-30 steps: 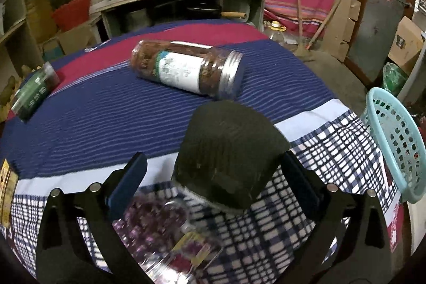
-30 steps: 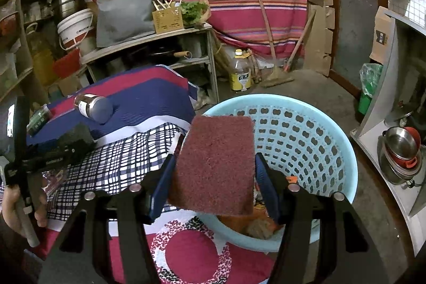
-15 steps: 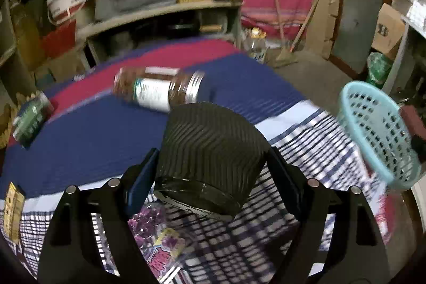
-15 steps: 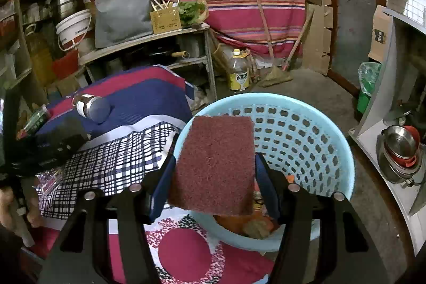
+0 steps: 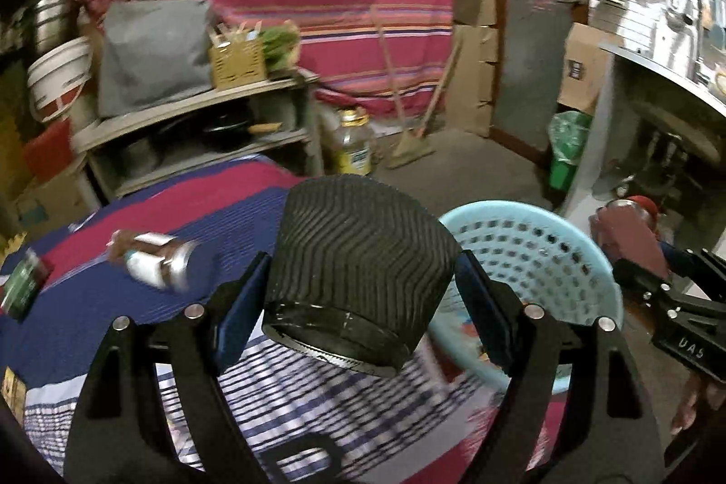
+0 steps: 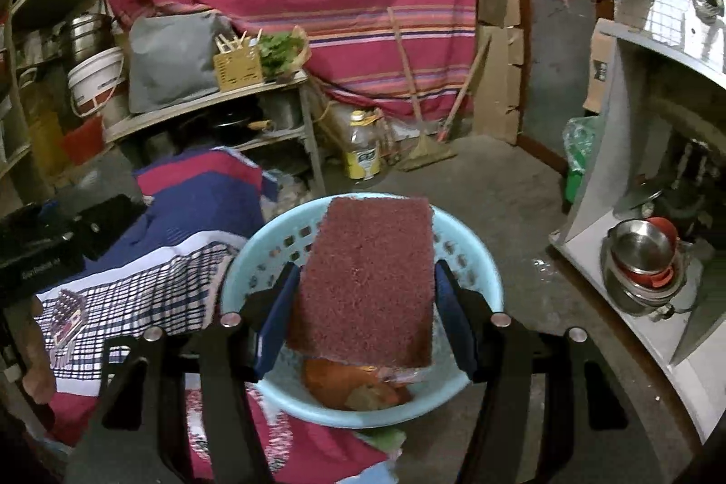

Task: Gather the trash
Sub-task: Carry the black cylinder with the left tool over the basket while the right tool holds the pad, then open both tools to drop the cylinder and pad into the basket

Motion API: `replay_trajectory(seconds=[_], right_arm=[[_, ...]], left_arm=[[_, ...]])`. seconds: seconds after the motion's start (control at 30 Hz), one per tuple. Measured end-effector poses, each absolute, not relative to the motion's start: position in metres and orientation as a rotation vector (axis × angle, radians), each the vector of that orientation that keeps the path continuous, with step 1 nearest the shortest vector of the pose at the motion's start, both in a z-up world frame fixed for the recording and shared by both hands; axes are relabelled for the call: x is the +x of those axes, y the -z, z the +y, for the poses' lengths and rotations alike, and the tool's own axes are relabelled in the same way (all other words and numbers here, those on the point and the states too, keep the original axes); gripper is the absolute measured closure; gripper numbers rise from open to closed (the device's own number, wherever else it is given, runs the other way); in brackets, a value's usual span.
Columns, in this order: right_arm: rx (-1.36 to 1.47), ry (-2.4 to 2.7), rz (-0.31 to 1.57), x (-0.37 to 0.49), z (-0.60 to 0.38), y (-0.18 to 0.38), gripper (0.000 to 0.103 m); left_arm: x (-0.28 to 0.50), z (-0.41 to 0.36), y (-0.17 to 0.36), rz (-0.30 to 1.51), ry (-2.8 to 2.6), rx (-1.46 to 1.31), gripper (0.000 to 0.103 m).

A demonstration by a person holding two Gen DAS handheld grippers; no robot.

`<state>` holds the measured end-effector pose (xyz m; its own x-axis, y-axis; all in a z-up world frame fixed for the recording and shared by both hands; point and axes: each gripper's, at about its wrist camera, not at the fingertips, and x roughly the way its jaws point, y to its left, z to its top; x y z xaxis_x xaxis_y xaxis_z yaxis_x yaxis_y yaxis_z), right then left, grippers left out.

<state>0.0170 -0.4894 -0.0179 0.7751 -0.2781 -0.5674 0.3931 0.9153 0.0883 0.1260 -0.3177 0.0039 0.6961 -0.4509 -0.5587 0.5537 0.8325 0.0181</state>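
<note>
My left gripper [image 5: 360, 280] is shut on a black ribbed cup [image 5: 358, 257], held tilted above the checked tablecloth [image 5: 317, 398]. Just right of it stands the light-blue basket [image 5: 503, 207]. My right gripper [image 6: 366, 289] is shut on a maroon scouring pad [image 6: 367, 275], held flat over that basket [image 6: 483, 261]. Orange and brown rubbish [image 6: 349, 386] lies at the basket's bottom. On the blue part of the cloth lie a brown jar with a metal lid [image 5: 152, 257] and a green packet [image 5: 22, 286]. A shiny snack packet [image 6: 68, 316] rests on the checked part.
Behind the table stands a shelf [image 5: 190, 112] with a grey bag, a bucket and a pan. An oil bottle [image 6: 360, 153] and a broom [image 6: 426, 148] are on the concrete floor. A steel counter [image 6: 635, 184] with stacked bowls stands right of the basket.
The left jaws closed onto the black cup, lifted it off the table and swung it right toward the basket. The right gripper carried the pad further over the basket.
</note>
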Motion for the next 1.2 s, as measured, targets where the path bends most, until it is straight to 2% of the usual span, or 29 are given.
replay_trajectory(seconds=[0.47,0.57,0.63,0.87,1.1,1.17,1.2], right_arm=[[0.231,0.414,0.578,0.015,-0.531,0.023,0.043],[0.238,0.411,0.579,0.019,-0.534,0.025,0.043],[0.240,0.407,0.580,0.021,-0.534,0.026,0.043],[0.239,0.388,0.591,0.030,-0.528,0.032,0.043],[0.234,0.343,0.600,0.050,-0.511,0.038,0.043],[0.229,0.333,0.594,0.055,-0.507,0.037,0.042],[0.224,0.330,0.586,0.058,-0.505,0.036,0.037]], left_arm=[[0.140,-0.395,0.019,0.627,0.667,0.154,0.023],[0.144,-0.398,0.020,0.631,0.669,0.151,0.014],[0.145,-0.397,0.018,0.621,0.658,0.148,0.012],[0.148,-0.361,0.002,0.572,0.566,0.112,0.006],[0.141,-0.302,-0.013,0.521,0.429,0.112,0.006],[0.137,-0.289,-0.014,0.525,0.415,0.112,0.006],[0.134,-0.282,-0.015,0.525,0.407,0.114,0.006]])
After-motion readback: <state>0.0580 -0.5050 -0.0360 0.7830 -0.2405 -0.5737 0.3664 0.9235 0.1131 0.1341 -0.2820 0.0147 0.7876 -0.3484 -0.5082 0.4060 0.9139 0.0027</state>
